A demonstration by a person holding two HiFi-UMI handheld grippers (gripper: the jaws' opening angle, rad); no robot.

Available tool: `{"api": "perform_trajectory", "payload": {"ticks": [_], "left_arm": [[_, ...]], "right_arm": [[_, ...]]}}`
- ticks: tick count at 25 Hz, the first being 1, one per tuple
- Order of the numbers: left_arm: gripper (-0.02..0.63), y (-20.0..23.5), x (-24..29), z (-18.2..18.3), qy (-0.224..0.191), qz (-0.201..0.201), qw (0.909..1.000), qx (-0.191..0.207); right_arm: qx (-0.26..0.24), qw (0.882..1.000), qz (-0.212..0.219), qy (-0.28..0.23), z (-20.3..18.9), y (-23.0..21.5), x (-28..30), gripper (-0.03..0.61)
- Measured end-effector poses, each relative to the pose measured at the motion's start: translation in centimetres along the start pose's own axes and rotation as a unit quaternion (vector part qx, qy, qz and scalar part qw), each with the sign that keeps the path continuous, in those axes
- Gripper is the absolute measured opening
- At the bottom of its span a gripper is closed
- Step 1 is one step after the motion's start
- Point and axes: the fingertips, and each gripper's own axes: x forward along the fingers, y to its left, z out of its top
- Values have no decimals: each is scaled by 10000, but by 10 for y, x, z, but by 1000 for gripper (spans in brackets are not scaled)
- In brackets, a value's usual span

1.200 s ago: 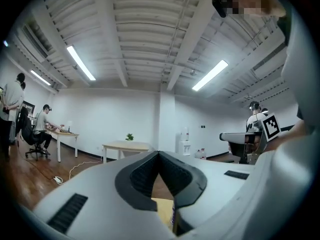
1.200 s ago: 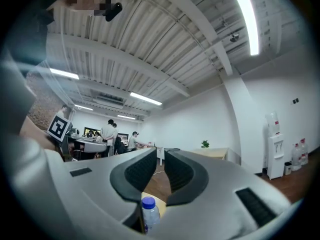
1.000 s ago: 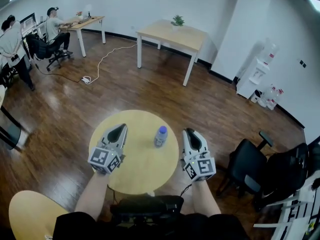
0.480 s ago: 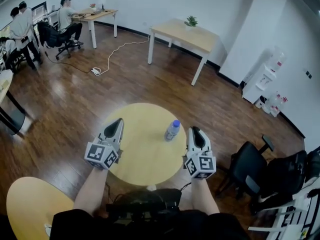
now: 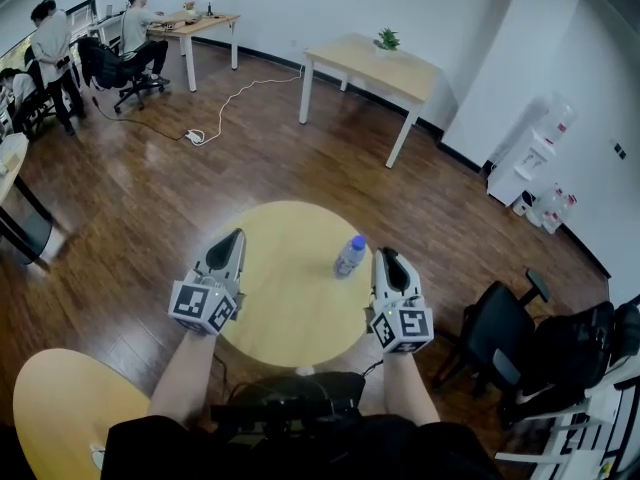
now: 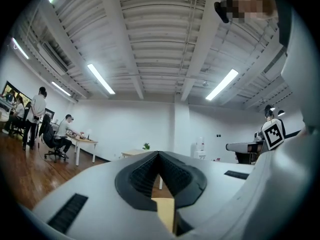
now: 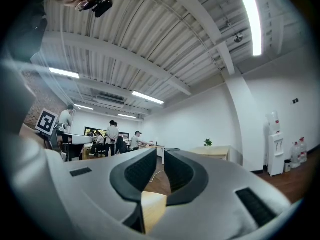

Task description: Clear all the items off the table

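A clear water bottle (image 5: 349, 256) with a blue cap stands on the round yellow table (image 5: 280, 308), right of its middle. My left gripper (image 5: 236, 236) hovers over the table's left edge, shut and empty; in the left gripper view its pads (image 6: 159, 155) meet at the tip. My right gripper (image 5: 385, 256) is over the table's right edge, just right of the bottle and apart from it. In the right gripper view its jaws (image 7: 160, 153) stand a narrow gap apart with nothing between them. The bottle shows in neither gripper view.
Black office chairs (image 5: 505, 333) stand close on the right. A second round yellow table (image 5: 60, 418) is at lower left, and a dark seat (image 5: 290, 403) lies by the near edge. A wooden table (image 5: 375, 68) with a plant and people at desks (image 5: 140, 23) are far off.
The head view has swung a little, so everything sits further right in the picture. Both grippers keep their places at the table's edges. The bottle has not moved on the table.
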Motion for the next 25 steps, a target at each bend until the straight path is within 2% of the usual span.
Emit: {"api": "perform_trajectory", "payload": {"ticks": [9,14,20,25], "left_arm": [[2,27,-11,5,-83,410,9991,-16],[2,44,-29,13,-31,681,9976,87],[2,62,-49,21,-97,1308,9909,289],[2,59,-66,21,-183,1918,9802,465]], "right_arm": [[33,9998,200,-35,2,15,20,51],[124,9988,472,-39,2,38,35,51],[140,9942,1066,-19,-3,57,65,51],[245,9839,1765,-91,-7,66,95,51]]}}
